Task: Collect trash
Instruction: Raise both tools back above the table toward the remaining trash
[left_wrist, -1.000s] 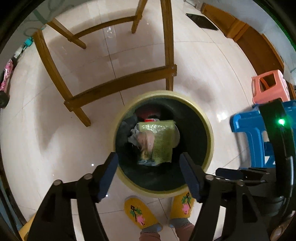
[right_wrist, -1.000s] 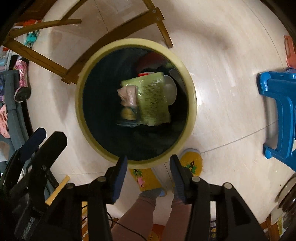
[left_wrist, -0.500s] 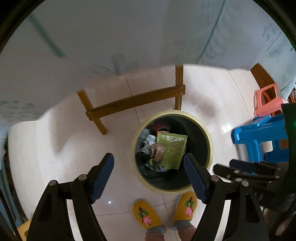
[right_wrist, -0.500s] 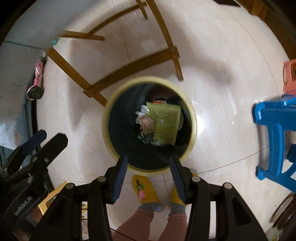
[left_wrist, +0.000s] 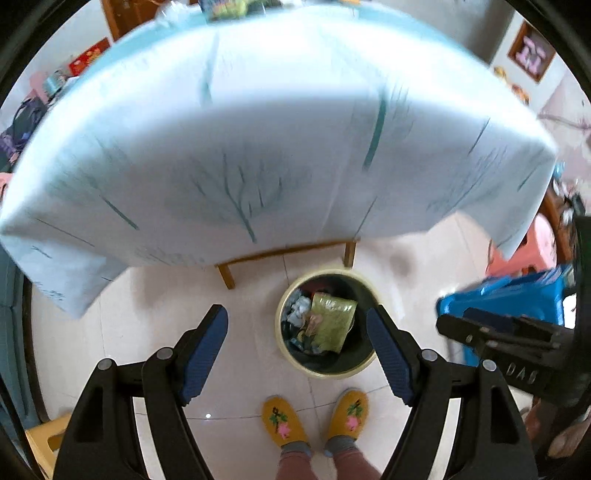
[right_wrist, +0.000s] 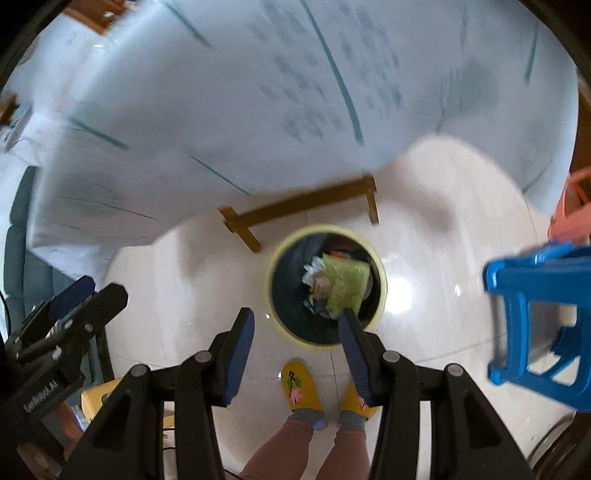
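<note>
Overhead, tablecloth (left_wrist: 258, 129) drapes above bin (left_wrist: 295, 363), blue stool (right_wrist: 535, 321) beside.

Both views are bright with soft, even daylight. The glossy floor (right_wrist: 436, 206) throws white glare patches right of the right fingers (right_wrist: 354, 350), next to the bin (right_wrist: 327, 338), and a small glint sits between the left fingers (left_wrist: 205, 350). Soft shadows lie under the tablecloth (left_wrist: 258, 129), ahead of the fingers. The cloth is smeared with motion blur in both views, as is the blue stool (right_wrist: 535, 314) at the right. Fisheye bending curves the edges, and black vignette fills the corners. The fingers themselves are sharp.
</note>
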